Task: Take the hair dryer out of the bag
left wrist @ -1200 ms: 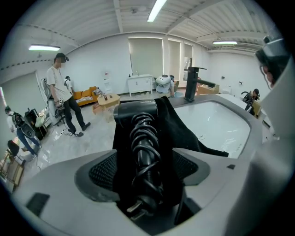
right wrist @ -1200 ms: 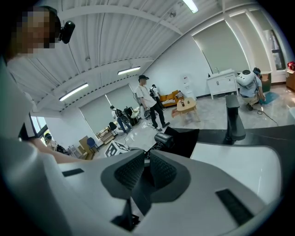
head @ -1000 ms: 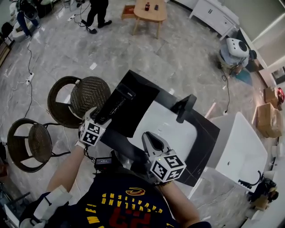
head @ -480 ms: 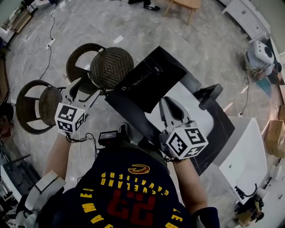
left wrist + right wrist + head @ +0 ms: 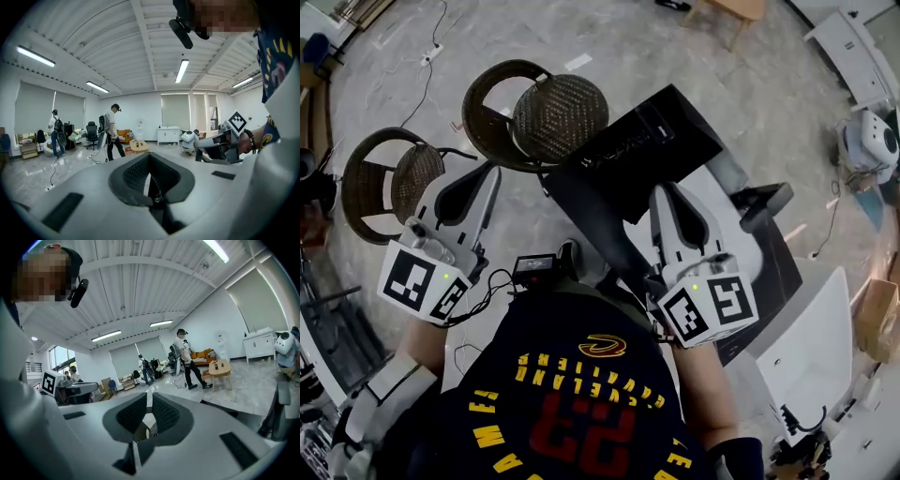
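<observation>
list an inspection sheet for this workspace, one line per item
surface: black counter with a white basin and a black faucet
job's things: black bag lies flat on the counter; hair dryer not seen
clutter: nothing seen
grippers: left gripper shut and empty, held off the counter's side; right gripper jaws slightly apart, nothing between them, above the basin
cables: lead from the left gripper to a small black box; floor cable with a power strip
surroundings: two wicker chairs beside the counter, white robot, people standing across the room
</observation>
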`<action>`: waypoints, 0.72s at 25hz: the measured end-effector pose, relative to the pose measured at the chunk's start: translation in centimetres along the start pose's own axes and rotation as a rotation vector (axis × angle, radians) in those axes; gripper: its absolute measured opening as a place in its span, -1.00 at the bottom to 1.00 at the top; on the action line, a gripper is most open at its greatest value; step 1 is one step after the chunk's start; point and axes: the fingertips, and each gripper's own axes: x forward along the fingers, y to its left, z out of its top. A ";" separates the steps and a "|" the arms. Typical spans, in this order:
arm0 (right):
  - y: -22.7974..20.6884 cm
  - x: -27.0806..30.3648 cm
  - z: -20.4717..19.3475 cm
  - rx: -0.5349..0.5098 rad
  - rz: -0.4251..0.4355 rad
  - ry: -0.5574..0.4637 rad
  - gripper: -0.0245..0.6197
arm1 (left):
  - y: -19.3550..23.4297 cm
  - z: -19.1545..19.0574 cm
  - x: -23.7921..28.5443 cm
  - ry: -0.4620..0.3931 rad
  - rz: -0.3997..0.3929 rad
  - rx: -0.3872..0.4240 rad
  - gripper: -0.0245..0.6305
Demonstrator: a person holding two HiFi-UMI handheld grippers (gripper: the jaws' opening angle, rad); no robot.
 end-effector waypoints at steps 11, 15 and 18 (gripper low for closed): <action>4.1 -0.1 -0.4 -0.108 0.084 0.009 -0.79 | -2.8 -0.6 0.7 -0.005 -0.052 -0.047 -0.92; 4.0 -0.2 -0.5 -0.121 0.084 0.009 -0.81 | -3.0 -0.8 1.1 0.002 -0.059 -0.047 -0.92; 4.1 -0.2 -0.5 -0.128 0.083 0.011 -0.81 | -3.1 -0.9 1.2 0.005 -0.065 -0.047 -0.92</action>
